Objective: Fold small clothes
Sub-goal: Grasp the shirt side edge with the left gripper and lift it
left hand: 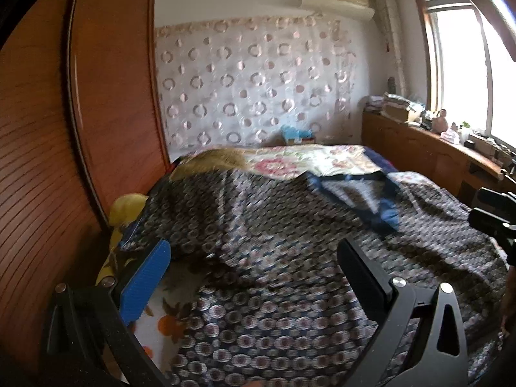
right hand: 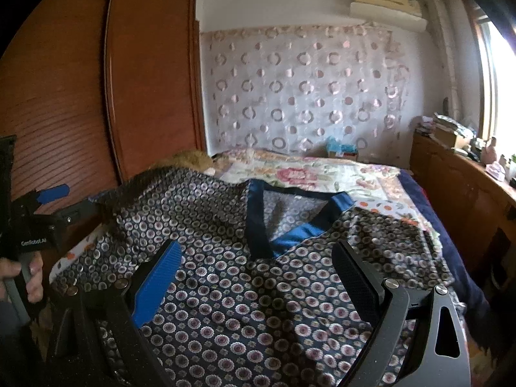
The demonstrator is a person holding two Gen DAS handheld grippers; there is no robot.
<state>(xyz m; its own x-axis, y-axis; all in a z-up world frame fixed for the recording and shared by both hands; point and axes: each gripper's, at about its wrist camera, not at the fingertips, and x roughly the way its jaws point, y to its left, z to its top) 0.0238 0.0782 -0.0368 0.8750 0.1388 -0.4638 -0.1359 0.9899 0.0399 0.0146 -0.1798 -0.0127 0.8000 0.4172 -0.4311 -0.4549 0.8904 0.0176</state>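
Both grippers open above the garment

The left gripper [left hand: 254, 258] and right gripper [right hand: 258, 258] had their jaws spread wide, gripping nothing. Beneath them the patterned top [right hand: 225, 290] lay spread on the bed [right hand: 322, 171], blue collar [right hand: 258, 213] pointing toward the curtain [right hand: 306, 90].

Black tool [right hand: 254, 271] frames with silver screws; one ribbed blue pad [right hand: 158, 282], one black pad [right hand: 354, 280]
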